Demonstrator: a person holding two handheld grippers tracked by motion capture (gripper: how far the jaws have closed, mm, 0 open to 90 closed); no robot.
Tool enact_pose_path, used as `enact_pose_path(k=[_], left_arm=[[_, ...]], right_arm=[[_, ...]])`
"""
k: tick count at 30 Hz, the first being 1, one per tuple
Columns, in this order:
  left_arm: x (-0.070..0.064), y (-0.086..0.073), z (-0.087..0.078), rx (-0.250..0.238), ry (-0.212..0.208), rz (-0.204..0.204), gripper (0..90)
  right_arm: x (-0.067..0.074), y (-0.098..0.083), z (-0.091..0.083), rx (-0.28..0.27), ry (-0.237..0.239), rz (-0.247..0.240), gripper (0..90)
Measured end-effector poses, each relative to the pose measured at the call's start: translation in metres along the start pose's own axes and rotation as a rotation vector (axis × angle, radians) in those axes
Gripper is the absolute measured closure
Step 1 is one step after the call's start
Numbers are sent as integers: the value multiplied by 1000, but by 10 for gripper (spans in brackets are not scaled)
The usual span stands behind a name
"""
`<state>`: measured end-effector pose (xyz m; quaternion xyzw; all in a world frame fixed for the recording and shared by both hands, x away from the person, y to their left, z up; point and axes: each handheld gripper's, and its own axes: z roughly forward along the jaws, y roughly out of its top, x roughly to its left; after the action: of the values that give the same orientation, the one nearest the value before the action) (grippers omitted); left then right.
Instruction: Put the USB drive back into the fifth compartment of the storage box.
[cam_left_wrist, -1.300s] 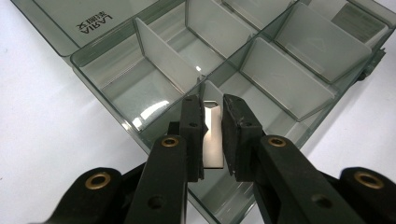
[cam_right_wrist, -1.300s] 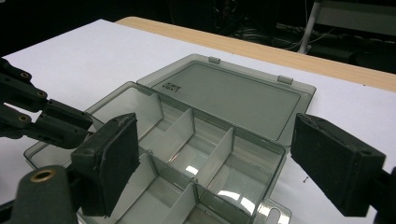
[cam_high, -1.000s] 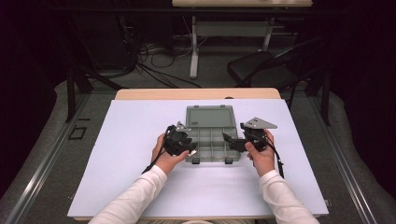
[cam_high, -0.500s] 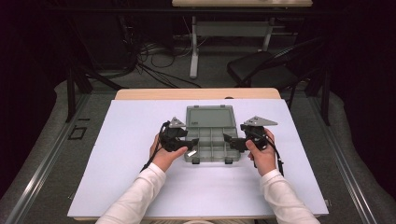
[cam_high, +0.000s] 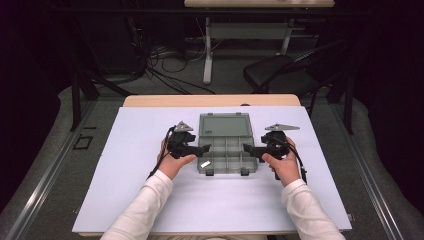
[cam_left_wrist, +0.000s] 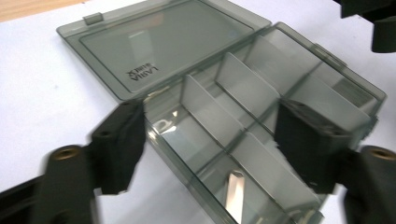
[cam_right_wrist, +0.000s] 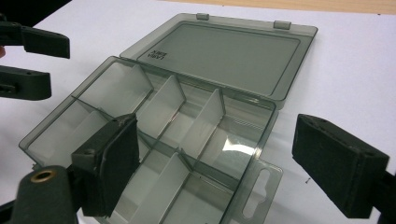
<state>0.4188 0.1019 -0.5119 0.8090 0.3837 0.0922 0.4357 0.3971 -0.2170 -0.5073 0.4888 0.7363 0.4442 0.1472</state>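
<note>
A smoky clear compartment box (cam_high: 227, 156) lies open mid-table, its lid (cam_high: 223, 125) flat on the far side. A small shiny metal strip (cam_high: 204, 164) rests in the front left compartment, and the left gripper view also shows the strip (cam_left_wrist: 236, 193). My left gripper (cam_high: 204, 148) is at the box's left edge. Its jaws have just been opening and now straddle the box wall (cam_left_wrist: 177, 140) without pressing it; the left gripper (cam_left_wrist: 210, 144) holds nothing. My right gripper (cam_high: 250, 149) is open at the right edge, with the box's near corner (cam_right_wrist: 261, 182) between its wide jaws.
The box sits on a white board (cam_high: 125, 190) over a wooden table (cam_high: 165, 100). A dark chair (cam_high: 280, 70) and cables (cam_high: 170, 60) are on the floor beyond the table. In the right gripper view the left gripper (cam_right_wrist: 28, 60) shows at top left.
The left gripper's jaws stand wider apart than a second ago, and that hand has shifted slightly. The right gripper has stayed where it was.
</note>
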Motion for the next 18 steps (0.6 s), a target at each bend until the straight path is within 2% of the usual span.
enact_pose_path(k=[2, 4, 5, 6, 7, 8, 10, 12, 14, 18], left_arm=[[0, 0, 0, -15, 6, 2, 145], [0, 0, -1, -8, -1, 7, 132], [-1, -1, -1, -10, -4, -13, 131], [0, -1, -1, -13, -28, -28, 121], [0, -1, -1, 1, -46, -27, 96], [-1, -1, 0, 1, -33, -16, 94], [-1, -1, 0, 7, -17, -5, 102], [-1, -1, -1, 3, -15, -7, 150], [0, -1, -4, -1, -16, 0, 157], [1, 0, -6, -4, -7, 25, 196]], right_arm=[[1, 3, 0, 16, -12, 4, 142], [3, 6, 0, 14, -14, 7, 142], [4, 7, 0, 8, -9, -1, 138], [5, 8, 0, 10, -11, -9, 138], [5, 8, 2, 11, -24, -15, 146], [6, 8, 4, 14, -40, -12, 150], [6, 9, 8, 28, -39, 13, 151], [6, 11, 12, 43, -46, 8, 153], [5, 17, 14, 54, -54, 1, 162], [0, 32, 16, 12, -53, 11, 206]])
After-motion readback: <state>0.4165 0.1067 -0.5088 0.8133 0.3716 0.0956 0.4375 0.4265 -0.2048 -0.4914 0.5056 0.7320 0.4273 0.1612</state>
